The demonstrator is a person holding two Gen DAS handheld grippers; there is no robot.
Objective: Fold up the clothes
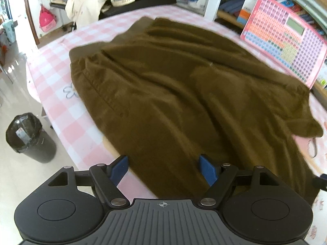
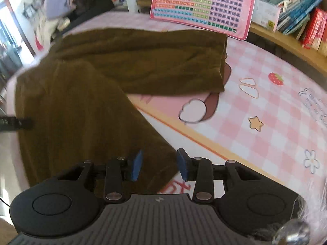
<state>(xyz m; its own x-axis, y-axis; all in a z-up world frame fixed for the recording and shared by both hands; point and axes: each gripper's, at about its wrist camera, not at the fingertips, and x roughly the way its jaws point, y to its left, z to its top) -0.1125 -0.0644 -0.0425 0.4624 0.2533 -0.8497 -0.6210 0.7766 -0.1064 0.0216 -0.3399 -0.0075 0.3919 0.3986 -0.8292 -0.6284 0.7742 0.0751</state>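
Brown pants (image 1: 184, 94) flat on pink tablecloth (image 2: 265, 112); left gripper (image 1: 163, 168) wide apart above pants; right gripper (image 2: 159, 164) apart, holding nothing.

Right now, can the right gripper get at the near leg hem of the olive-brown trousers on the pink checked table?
Probably yes. The right gripper has its jaws open right at the near hem of the olive-brown trousers, with nothing lying between them on the pink checked tablecloth.
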